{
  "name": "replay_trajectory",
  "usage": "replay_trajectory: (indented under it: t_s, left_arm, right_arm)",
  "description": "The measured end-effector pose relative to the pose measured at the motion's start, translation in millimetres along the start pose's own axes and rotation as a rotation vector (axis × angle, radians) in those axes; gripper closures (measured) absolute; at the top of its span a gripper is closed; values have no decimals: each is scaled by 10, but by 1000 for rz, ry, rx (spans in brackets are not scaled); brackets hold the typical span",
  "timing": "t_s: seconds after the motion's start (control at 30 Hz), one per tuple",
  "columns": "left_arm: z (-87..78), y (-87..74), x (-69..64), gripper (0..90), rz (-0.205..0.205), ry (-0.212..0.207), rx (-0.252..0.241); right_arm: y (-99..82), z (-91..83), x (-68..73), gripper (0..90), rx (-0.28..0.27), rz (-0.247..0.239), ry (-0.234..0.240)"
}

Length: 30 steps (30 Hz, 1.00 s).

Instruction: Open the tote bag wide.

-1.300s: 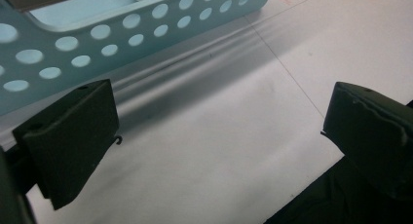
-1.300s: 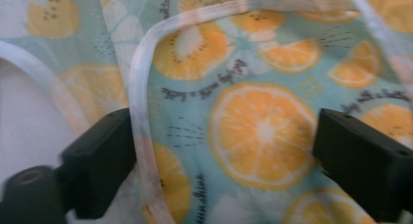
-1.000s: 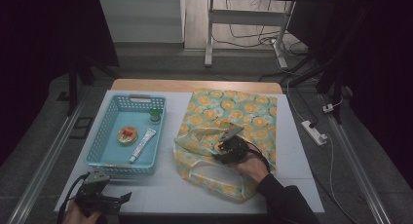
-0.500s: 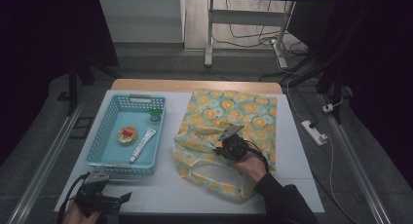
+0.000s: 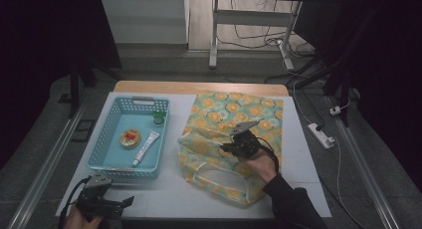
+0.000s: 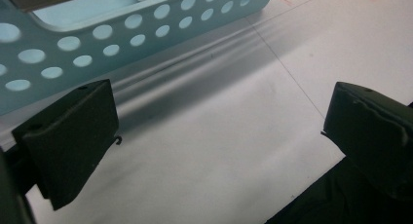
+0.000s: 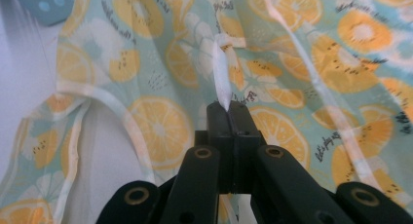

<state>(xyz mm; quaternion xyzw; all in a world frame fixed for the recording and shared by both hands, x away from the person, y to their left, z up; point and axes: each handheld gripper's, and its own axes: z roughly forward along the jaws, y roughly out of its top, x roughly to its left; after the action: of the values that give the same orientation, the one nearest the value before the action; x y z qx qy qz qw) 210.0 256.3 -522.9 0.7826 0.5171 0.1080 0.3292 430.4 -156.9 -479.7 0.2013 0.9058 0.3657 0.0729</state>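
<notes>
A white table [image 5: 169, 189] with a wooden far edge is standing in a dim room, with cables lying on the grey floor beyond it. A fabric bag [image 5: 259, 114] printed with orange slices on a pale green ground is lying flat and creased on the right half of the table, its mouth and pale strap handles turned toward the person. The right gripper [image 5: 228, 148] is resting over the middle of the bag; in the right gripper view its black jaws are pressing together on a pale strap [image 7: 221, 83] of the bag, having just been closing, and the strap is rising in a thin fold from between them. A light blue plastic basket [image 5: 102, 144] with a perforated wall is sitting on the left half of the table, well apart from the bag. It is holding a white tube [image 5: 146, 147], a round flat tin [image 5: 130, 138] and a small green-topped item [image 5: 158, 117]. The left gripper [image 5: 127, 201] is lying at the near left edge, just beside the basket's near wall, with its blunt black jaws standing wide apart over bare tabletop.
</notes>
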Motion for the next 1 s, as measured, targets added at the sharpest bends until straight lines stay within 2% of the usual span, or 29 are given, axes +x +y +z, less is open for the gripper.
replay_trajectory:
  t_s: [0.33,0.67,1.0]
  left_arm:
    - [-6,-3,10,0,-10,-6,-7]
    - [-7,-2,20,0,-15,-13,-7]
    - [-6,-3,25,0,-17,-18,-8]
  right_arm:
    - [127,-162,-29,900,-80,23,-20]
    - [273,-276,1,900,-125,22,-29]
    - [340,-342,-16,900,-152,29,-33]
